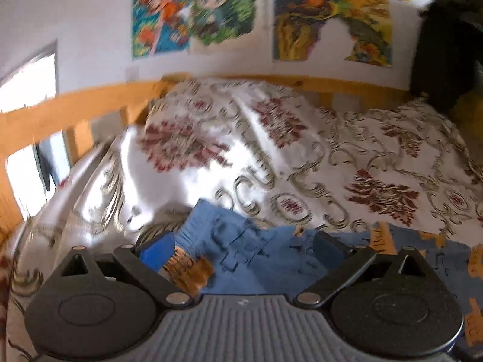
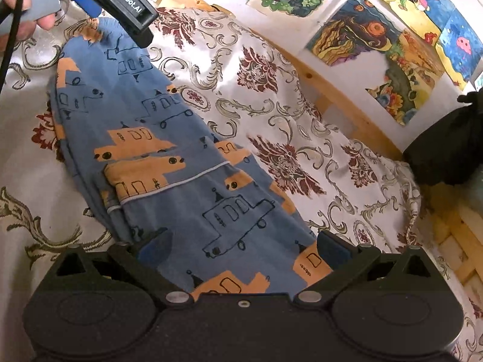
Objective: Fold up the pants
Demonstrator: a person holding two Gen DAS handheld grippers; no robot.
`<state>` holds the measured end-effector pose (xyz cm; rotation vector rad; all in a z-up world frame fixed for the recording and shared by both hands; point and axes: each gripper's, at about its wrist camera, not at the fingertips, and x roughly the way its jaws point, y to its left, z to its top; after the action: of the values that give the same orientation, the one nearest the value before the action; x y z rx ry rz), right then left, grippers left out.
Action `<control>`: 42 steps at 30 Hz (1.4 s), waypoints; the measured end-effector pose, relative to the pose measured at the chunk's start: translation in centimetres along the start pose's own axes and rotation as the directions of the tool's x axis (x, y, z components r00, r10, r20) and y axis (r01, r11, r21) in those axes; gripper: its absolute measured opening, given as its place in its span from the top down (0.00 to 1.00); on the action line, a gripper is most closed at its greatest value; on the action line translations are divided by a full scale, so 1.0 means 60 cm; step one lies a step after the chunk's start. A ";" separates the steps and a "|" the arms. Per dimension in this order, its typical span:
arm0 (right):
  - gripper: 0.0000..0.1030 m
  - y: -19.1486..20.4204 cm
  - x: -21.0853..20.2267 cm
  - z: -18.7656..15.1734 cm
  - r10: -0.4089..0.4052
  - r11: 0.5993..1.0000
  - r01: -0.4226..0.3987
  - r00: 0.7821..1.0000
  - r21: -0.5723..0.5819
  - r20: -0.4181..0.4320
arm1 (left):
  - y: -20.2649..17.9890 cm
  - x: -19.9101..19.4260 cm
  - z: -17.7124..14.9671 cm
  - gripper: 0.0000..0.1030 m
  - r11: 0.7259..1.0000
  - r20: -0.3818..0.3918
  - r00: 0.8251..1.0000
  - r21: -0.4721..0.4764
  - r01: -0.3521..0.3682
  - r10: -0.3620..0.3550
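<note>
Your right gripper (image 2: 243, 250) has its jaws wide apart, low over the near end of the pants (image 2: 169, 163). Your left gripper (image 1: 243, 249) is likewise spread, over the far end of the same cloth, where the blue fabric is bunched. The pants, blue with orange and outlined cars, lie stretched out long on the bedspread (image 2: 302, 114), running from one gripper to the other. Behind the bed runs a wooden rail (image 1: 60, 105); posters (image 1: 193, 15) hang on the wall.
</note>
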<state>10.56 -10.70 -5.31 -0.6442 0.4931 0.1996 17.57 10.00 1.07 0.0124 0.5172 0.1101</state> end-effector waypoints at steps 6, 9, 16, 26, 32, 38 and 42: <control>0.01 -0.010 -0.005 0.009 0.001 1.000 -0.001 0.999 0.010 0.049 | 0.083 0.018 0.002 0.01 0.966 -0.054 0.997 -0.253 -0.059 0.046; 0.01 -0.008 -0.001 0.010 0.010 1.000 -0.011 0.998 0.022 0.055 | 0.119 0.020 -0.007 0.01 0.914 -0.054 0.996 -0.405 0.037 -0.065; 0.01 -0.008 0.009 -0.001 0.029 0.998 -0.031 0.998 0.053 0.056 | 0.116 0.037 -0.016 0.00 0.886 -0.081 0.962 -0.416 0.205 -0.261; 0.01 -0.002 0.010 0.001 0.011 0.999 -0.014 0.998 0.034 0.064 | 0.052 0.047 -0.012 0.11 0.983 -0.147 0.984 -0.168 0.074 -0.099; 0.01 -0.001 -0.006 0.010 -0.015 1.000 0.013 0.990 0.017 0.142 | 0.096 0.042 -0.010 0.24 0.933 -0.108 0.984 -0.347 0.096 -0.142; 0.01 0.003 0.008 0.009 0.020 1.000 -0.020 0.993 -0.002 0.114 | 0.132 0.053 -0.012 0.78 0.892 -0.123 0.986 -0.450 0.042 -0.109; 0.01 -0.012 -0.013 0.012 0.006 1.000 -0.009 0.990 0.021 0.140 | 0.160 0.056 -0.015 0.84 0.792 -0.105 0.974 -0.603 0.096 -0.199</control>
<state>10.41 -10.87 -4.06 -0.6028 0.3622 0.2441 19.04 19.91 -0.95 -0.6652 0.6291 0.1167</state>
